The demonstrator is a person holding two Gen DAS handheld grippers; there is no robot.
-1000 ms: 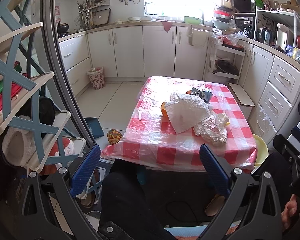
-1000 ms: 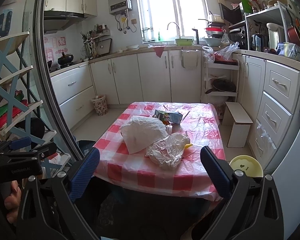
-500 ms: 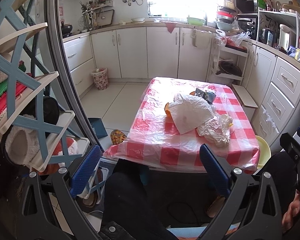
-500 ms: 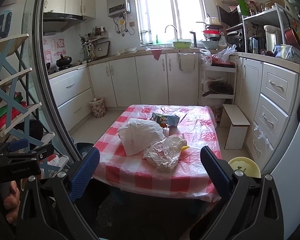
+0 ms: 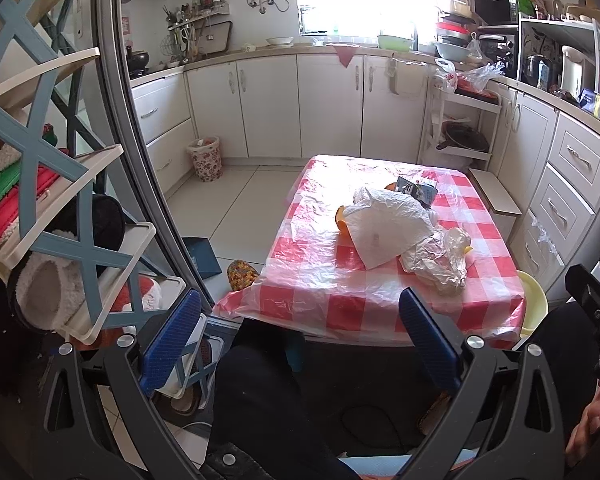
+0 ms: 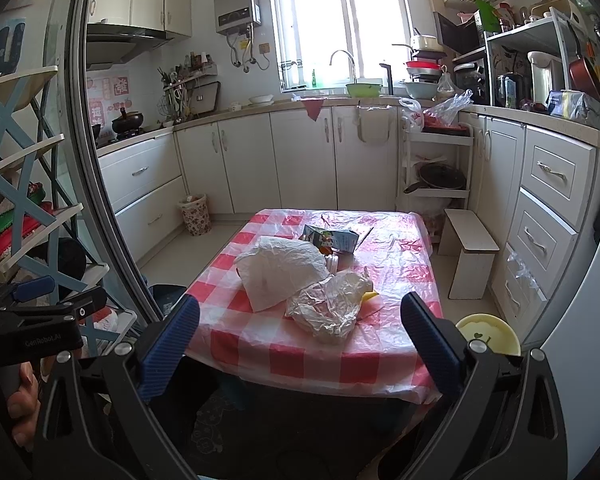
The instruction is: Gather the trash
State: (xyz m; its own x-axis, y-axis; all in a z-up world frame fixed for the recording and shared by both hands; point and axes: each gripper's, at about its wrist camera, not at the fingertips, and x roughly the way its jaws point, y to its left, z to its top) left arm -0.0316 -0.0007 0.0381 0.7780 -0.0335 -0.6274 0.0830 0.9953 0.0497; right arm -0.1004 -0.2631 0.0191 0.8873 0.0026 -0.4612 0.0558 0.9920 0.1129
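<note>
Two empty grippers face a littered kitchen table before the clean-up begins.

Held short of the low table in its red-and-white checked plastic cloth (image 6: pixel 260 344), the left gripper (image 5: pixel 300 340) and right gripper (image 6: pixel 300 338) both stand with blue pads spread wide, gripping nothing. At the table's centre lie a white plastic bag (image 6: pixel 280 276), a crumpled clear plastic bag (image 6: pixel 328 308) just on its near side and a printed drink carton (image 6: pixel 332 238) on its far side; none appears collected yet. Judging by this, the approach is in hand, and the next move calls for closing in on the nearest bag. Only the left view shows orange peel (image 5: pixel 340 218) under the white bag; a flowered wastebasket (image 5: pixel 205 158) stands beyond the table by the cabinets.
</note>
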